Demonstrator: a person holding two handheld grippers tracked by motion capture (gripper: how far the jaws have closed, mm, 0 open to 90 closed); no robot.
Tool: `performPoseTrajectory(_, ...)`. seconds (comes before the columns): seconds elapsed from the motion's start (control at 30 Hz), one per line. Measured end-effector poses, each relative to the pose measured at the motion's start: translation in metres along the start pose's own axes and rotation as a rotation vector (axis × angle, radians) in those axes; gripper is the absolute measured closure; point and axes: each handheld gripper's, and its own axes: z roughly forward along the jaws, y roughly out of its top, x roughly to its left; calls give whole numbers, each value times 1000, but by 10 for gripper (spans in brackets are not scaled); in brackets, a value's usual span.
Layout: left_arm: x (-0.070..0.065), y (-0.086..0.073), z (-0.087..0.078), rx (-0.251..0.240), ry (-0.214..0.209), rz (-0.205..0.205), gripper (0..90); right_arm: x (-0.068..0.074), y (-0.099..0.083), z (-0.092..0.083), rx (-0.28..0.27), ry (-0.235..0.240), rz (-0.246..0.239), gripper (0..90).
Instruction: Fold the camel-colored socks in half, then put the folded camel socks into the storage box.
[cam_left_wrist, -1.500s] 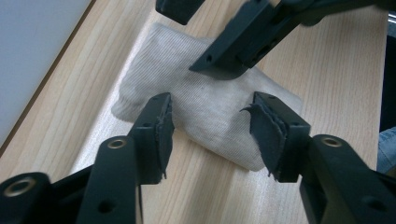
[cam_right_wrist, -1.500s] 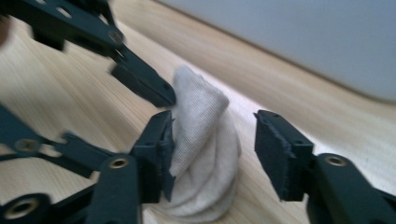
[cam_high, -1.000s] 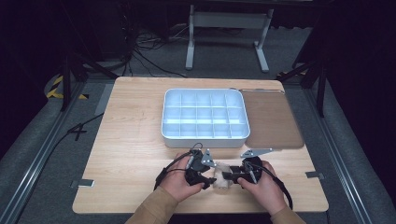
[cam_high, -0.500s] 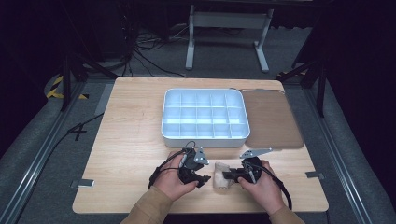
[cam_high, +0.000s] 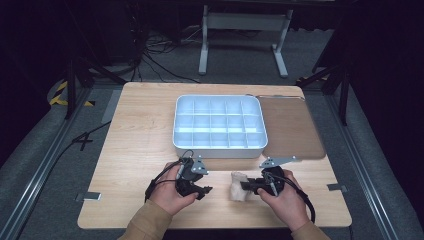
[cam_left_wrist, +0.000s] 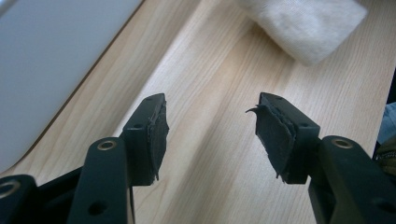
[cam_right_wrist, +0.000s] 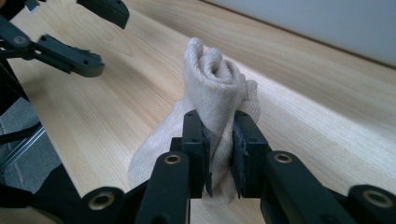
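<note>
The right gripper (cam_right_wrist: 218, 154) pinches a rolled cream knitted sock (cam_right_wrist: 212, 88) on the light wooden table (cam_high: 135, 140), near the white compartment tray (cam_high: 218, 122). The left gripper (cam_left_wrist: 210, 135) stands wide, empty. Keep the pinch centred; lift without unrolling.

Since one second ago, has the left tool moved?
Yes. In the high view the left tool has drawn left, away from the right tool and the rolled cloth, against the fixed white tray.
</note>
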Motion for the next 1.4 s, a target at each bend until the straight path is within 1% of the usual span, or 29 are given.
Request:
performPoseTrajectory(0.13,2,-1,-1,1,4,-10,441,3,11,-9,6,-14,-26,773)
performPoseTrajectory(0.2,4,-3,-3,-3,1,-25,439,4,15,-13,5,-18,-32,773)
performPoseTrajectory(0.27,7,-4,-6,0,4,-40,441,4,20,-17,1,-18,-34,772)
performPoseTrajectory(0.37,9,-5,-11,3,11,-49,450,3,24,-20,5,-24,-31,772)
performPoseTrajectory(0.4,10,-6,-13,-5,9,-59,452,2,26,-22,4,-26,-34,772)
performPoseTrajectory(0.47,13,-7,-16,-11,14,-59,452,2,29,-24,8,-29,-36,772)
performPoseTrajectory(0.5,14,-7,-17,-15,12,-71,452,2,31,-25,8,-32,-37,772)
performPoseTrajectory(0.53,15,-8,-18,-18,16,-68,452,2,33,-27,9,-34,-40,772)
performPoseTrajectory(0.6,17,-9,-20,-19,19,-81,451,2,36,-29,7,-37,-44,772)
performPoseTrajectory(0.63,18,-9,-21,-21,20,-77,451,2,39,-30,8,-40,-46,772)
performPoseTrajectory(0.7,19,-10,-22,-21,19,-85,451,2,41,-33,8,-43,-48,771)
performPoseTrajectory(0.77,19,-11,-22,-33,22,-91,450,1,45,-35,6,-44,-49,771)
performPoseTrajectory(0.93,20,-10,-23,-33,18,-93,445,-1,51,-40,3,-48,-52,769)
performPoseTrajectory(1.03,21,-10,-23,-22,16,-90,445,-3,55,-43,-1,-55,-54,769)
performPoseTrajectory(1.07,21,-10,-23,-22,18,-84,445,-3,56,-44,-1,-56,-52,769)
performPoseTrajectory(1.2,21,-10,-23,-30,15,-94,445,-5,62,-47,-8,-63,-63,768)
performPoseTrajectory(1.3,22,-11,-25,-33,17,-95,445,-6,68,-51,-7,-70,-69,768)
performPoseTrajectory(1.33,22,-11,-26,-32,25,-88,445,-7,70,-52,-6,-73,-72,767)
performPoseTrajectory(1.37,22,-12,-26,-40,19,-102,445,-8,72,-52,-6,-79,-76,767)
performPoseTrajectory(1.4,22,-12,-26,-40,19,-102,444,-8,72,-52,-6,-79,-76,767)
